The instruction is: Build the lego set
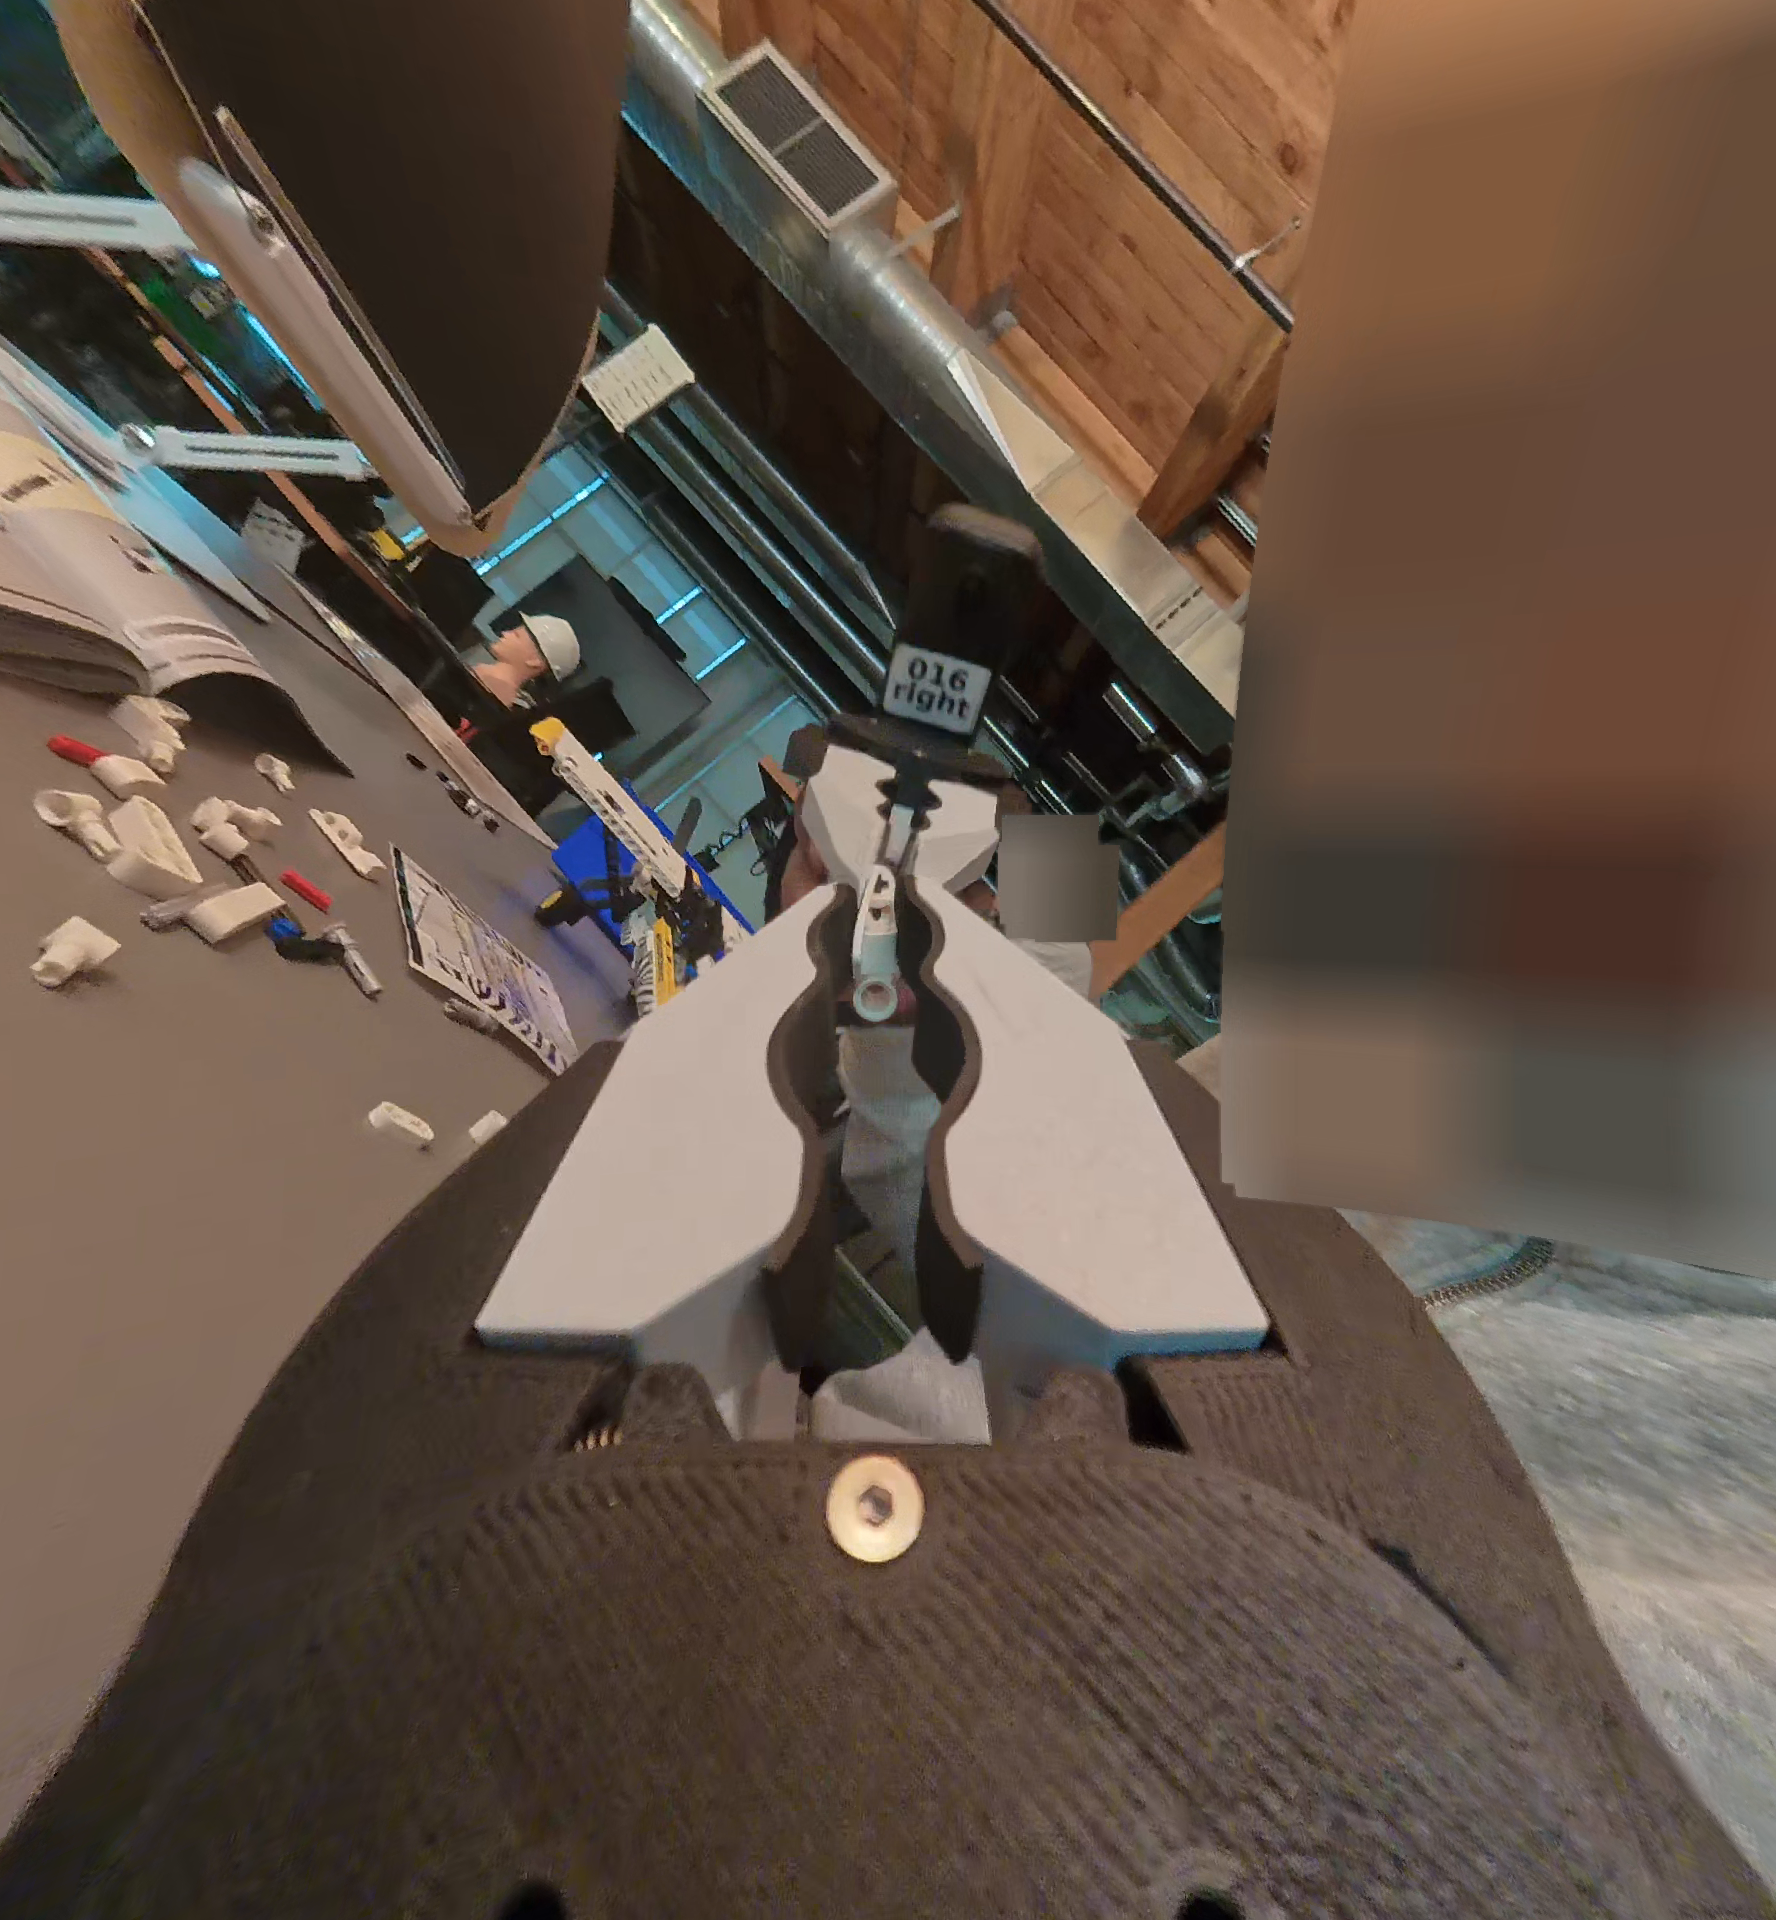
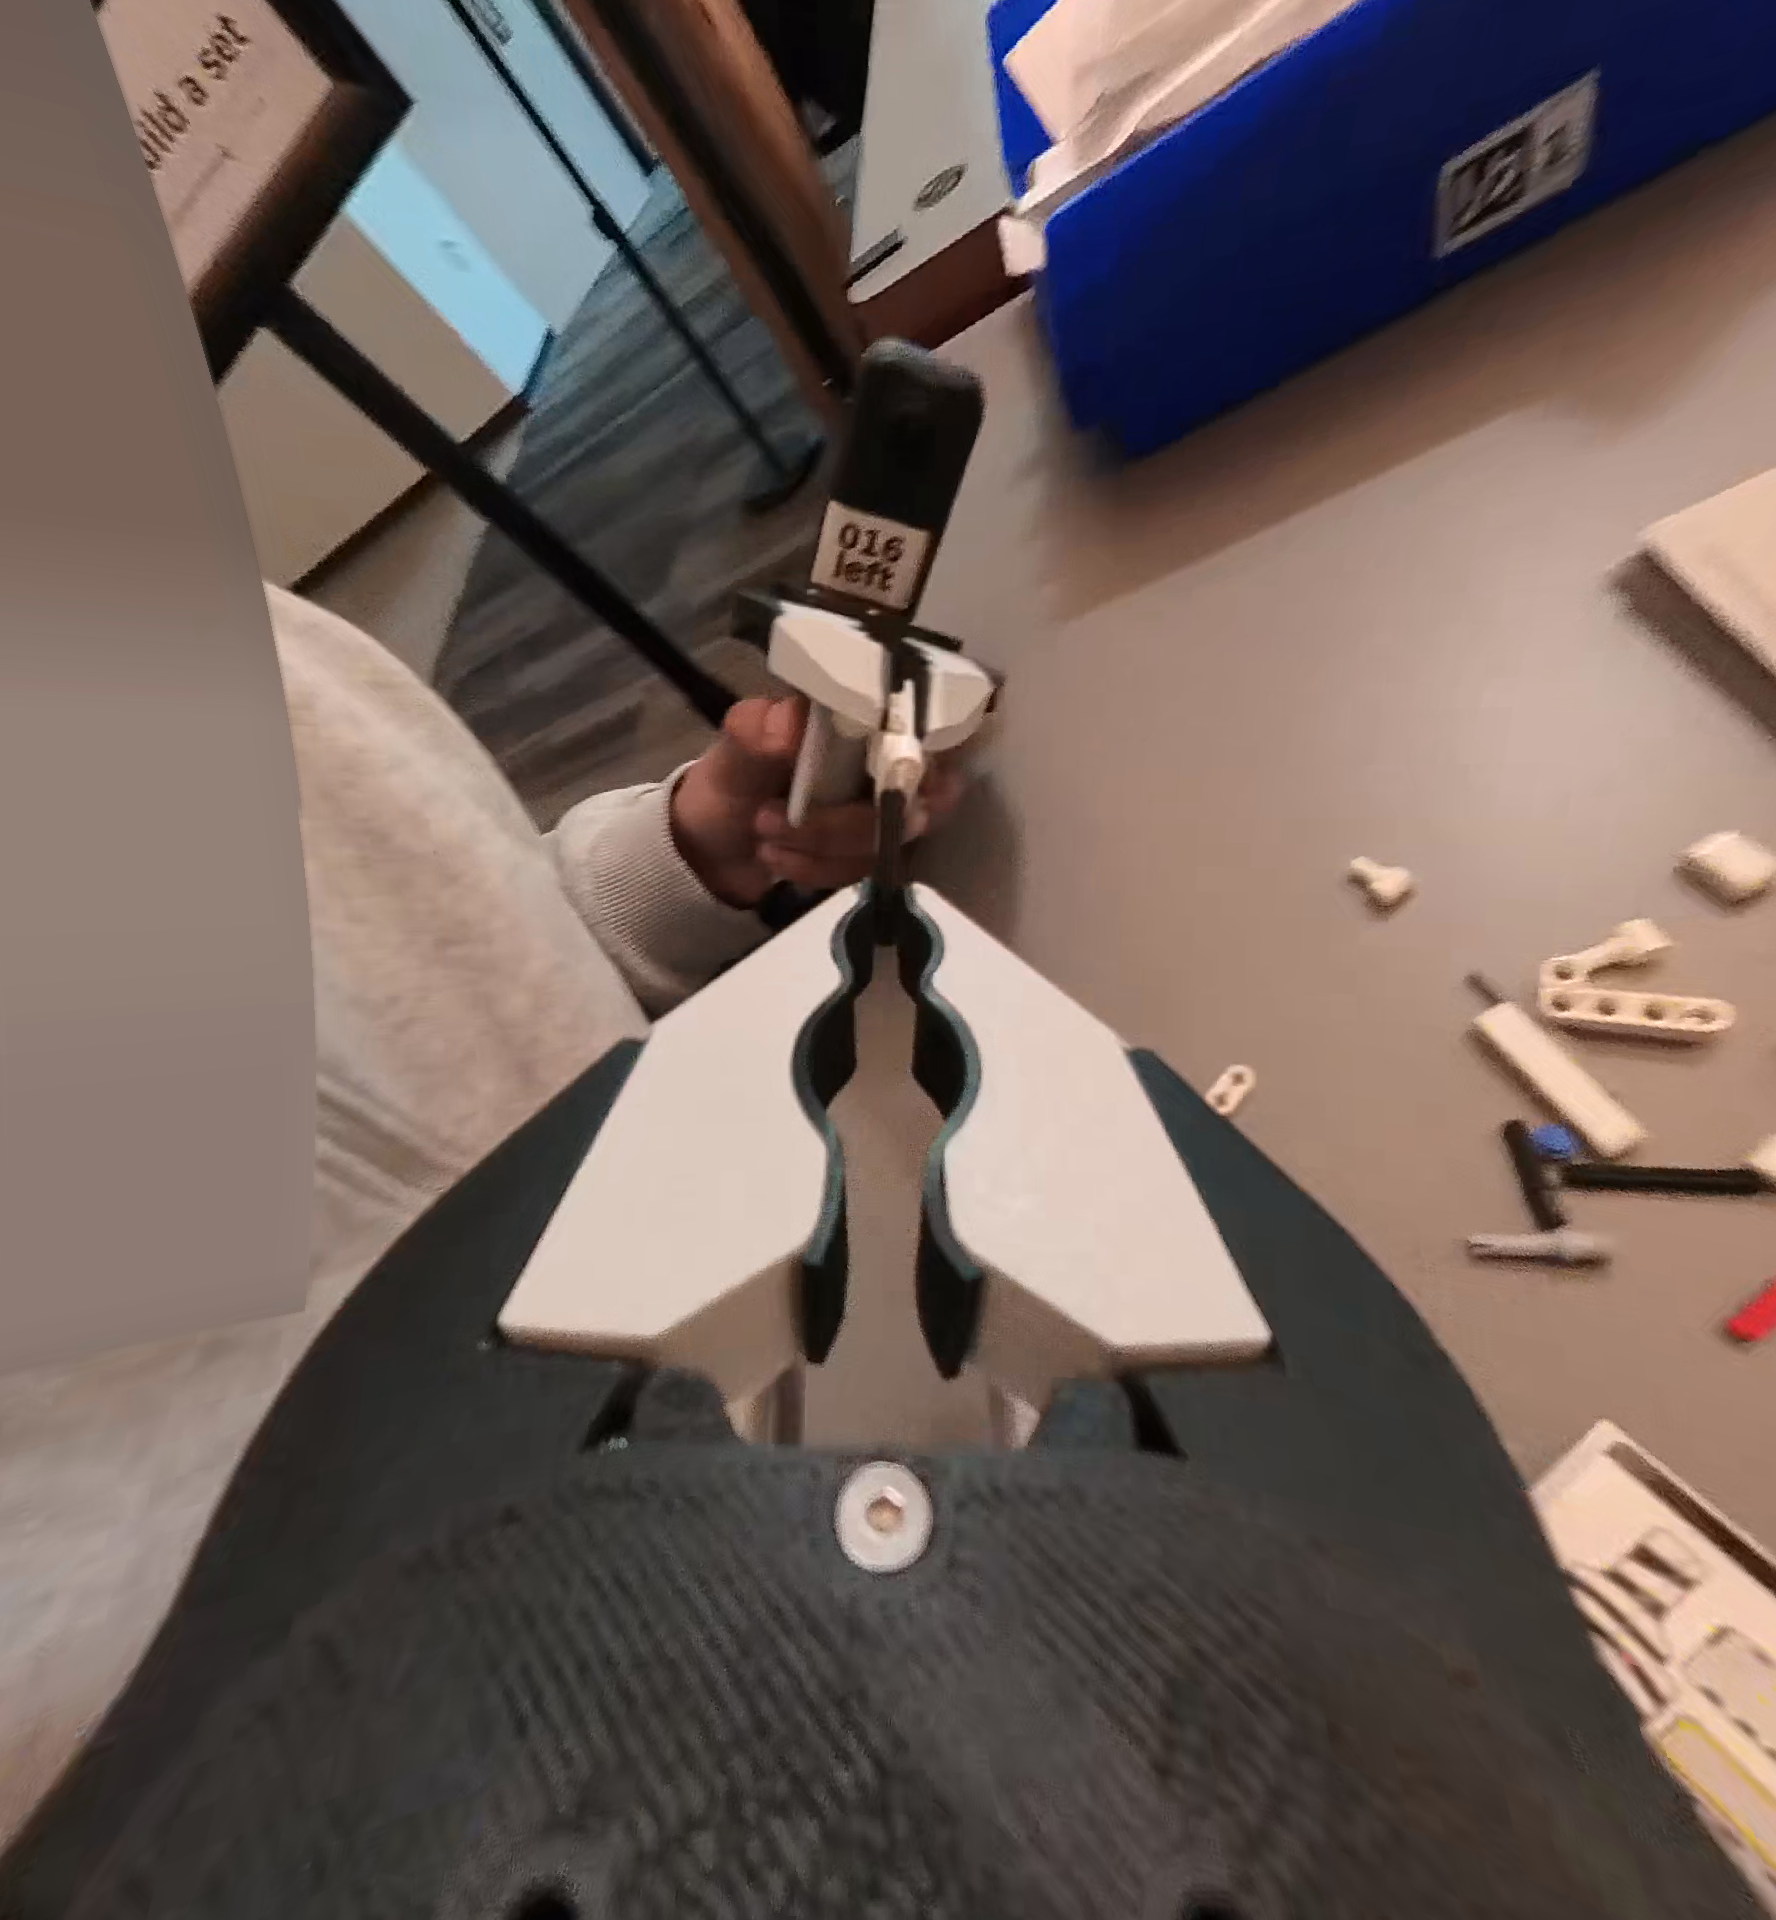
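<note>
The two tools face each other tip to tip above the grey bench [image 2: 1227, 675]. The left tool [image 1: 876, 914] pinches a white lego beam [image 1: 876, 940] at its tips, the beam's round end hanging toward the camera. The right tool [image 2: 886, 920] is pressed together on a thin black axle [image 2: 892, 842], whose far end meets the white beam at the left tool's tips. A hand [image 2: 770, 821] grips the left tool's handle. Loose white pieces [image 1: 151, 847], red pins [image 1: 304, 886] and a booklet [image 1: 53, 561] lie scattered on the bench. A blue bin [image 2: 1383, 270] stands farther back on it.
</note>
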The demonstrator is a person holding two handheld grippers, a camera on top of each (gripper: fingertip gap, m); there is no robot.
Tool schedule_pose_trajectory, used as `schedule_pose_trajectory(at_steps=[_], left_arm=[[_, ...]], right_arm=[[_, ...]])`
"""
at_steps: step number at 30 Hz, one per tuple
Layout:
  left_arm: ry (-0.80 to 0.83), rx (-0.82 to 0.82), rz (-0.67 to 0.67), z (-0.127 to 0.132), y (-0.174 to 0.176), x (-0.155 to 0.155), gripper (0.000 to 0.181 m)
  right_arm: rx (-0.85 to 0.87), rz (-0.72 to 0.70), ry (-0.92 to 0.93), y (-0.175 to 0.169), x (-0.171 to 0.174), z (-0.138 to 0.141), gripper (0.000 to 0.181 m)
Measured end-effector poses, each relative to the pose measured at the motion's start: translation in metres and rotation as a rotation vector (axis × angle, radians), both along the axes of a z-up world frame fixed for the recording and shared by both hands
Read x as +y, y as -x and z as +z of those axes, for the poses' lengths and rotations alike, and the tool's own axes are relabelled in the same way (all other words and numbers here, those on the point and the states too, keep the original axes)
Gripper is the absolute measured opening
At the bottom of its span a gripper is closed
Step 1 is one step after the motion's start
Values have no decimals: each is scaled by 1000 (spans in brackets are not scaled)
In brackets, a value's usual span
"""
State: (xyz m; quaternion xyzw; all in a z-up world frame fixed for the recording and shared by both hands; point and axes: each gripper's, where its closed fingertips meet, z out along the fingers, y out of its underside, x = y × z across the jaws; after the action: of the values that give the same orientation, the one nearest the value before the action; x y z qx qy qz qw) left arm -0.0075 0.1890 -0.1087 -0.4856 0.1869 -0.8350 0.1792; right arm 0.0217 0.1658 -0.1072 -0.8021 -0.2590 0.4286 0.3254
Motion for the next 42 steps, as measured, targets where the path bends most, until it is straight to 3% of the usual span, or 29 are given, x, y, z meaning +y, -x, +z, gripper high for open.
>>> schedule_pose_trajectory(at_steps=[1,6,23,42], left_arm=[[-6,4,-12,0,-1,-2,5],[-34,23,-52,-2,-5,-9,5],[-77,49,-103,-4,-11,-20,5],[-103,107,-106,-10,-17,-23,4]], right_arm=[[5,20,32,0,-3,2,2],[-72,78,103,-3,-10,-2,2],[-74,144,208,-2,-16,-11,2],[-209,163,180,-8,-19,-15,2]])
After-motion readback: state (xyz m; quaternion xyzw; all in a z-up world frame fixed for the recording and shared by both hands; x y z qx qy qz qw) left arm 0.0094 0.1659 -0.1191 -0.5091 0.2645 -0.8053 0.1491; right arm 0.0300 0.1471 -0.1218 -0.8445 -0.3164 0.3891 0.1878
